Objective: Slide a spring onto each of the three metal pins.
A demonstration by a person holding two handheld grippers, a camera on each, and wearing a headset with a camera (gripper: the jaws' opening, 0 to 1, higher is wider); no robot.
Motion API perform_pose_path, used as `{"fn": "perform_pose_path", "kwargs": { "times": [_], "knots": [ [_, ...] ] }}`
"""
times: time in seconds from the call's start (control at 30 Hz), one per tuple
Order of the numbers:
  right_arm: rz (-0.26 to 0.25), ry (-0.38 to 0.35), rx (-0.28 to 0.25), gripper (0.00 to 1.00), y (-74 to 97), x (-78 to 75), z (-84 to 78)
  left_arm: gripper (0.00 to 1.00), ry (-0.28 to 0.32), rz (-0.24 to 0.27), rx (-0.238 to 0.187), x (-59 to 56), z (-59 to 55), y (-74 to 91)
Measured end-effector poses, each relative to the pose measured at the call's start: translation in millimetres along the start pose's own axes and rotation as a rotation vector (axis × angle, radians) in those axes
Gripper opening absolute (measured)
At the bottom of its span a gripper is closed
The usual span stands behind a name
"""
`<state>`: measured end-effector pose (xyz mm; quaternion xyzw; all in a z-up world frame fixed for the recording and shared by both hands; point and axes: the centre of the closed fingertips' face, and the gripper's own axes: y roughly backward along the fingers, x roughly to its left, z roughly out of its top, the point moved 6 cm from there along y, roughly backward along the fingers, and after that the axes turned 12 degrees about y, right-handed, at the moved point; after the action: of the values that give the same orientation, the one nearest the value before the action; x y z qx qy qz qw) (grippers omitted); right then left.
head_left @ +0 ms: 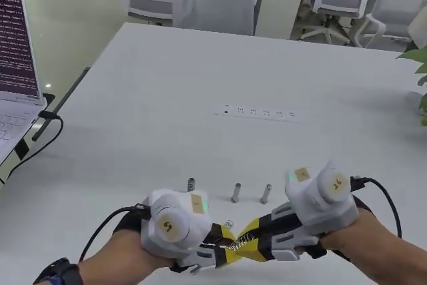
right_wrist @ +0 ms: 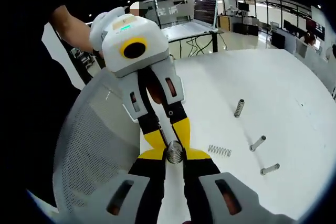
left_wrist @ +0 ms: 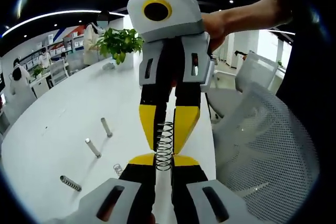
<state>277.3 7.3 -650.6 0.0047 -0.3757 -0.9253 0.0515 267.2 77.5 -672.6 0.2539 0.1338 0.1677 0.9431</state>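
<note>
Left gripper (left_wrist: 164, 165) and right gripper (right_wrist: 175, 160) met tip to tip, both clamped on one spring (left_wrist: 165, 139) stretched between their yellow jaws, low over the white table (head_left: 200, 98). A loose spring (head_left: 229, 223) lay just beyond. Further out stood one pin already sprung (head_left: 191, 184) and two bare pins (head_left: 236, 192) (head_left: 266, 193).

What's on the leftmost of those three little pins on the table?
A spring is slid over it, its coils hiding the shaft beneath. The middle pin and right pin are bare.
</note>
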Motion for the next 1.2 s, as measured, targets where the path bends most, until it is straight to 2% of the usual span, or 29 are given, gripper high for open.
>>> {"fn": "perform_pose_path", "kwargs": {
  "times": [0.17,0.33,0.53,0.73,0.97,1.2],
  "knots": [
    [0.034,0.083,0.080,0.09,9.0,-1.3,1.5,0.02,0.017,-0.008,-0.043,-3.7,5.8,-4.1],
    [0.060,0.135,0.129,0.09,16.8,-1.7,5.9,0.02,0.037,-0.017,-0.083,-5.9,12.0,-6.4],
    [0.069,0.160,0.145,0.09,22.6,-4.4,12.5,0.02,0.044,-0.023,-0.111,-5.7,18.3,-7.9],
    [0.098,0.219,0.204,0.09,24.1,-4.2,13.5,0.02,0.043,-0.029,-0.118,-6.3,20.9,-8.2],
    [0.107,0.240,0.223,0.09,25.2,-6.7,15.7,0.02,0.055,-0.025,-0.128,-4.6,22.9,-7.5],
    [0.111,0.268,0.250,0.08,21.7,-5.6,14.5,0.02,0.056,-0.020,-0.124,-4.7,20.1,-9.9]
  ]
}}
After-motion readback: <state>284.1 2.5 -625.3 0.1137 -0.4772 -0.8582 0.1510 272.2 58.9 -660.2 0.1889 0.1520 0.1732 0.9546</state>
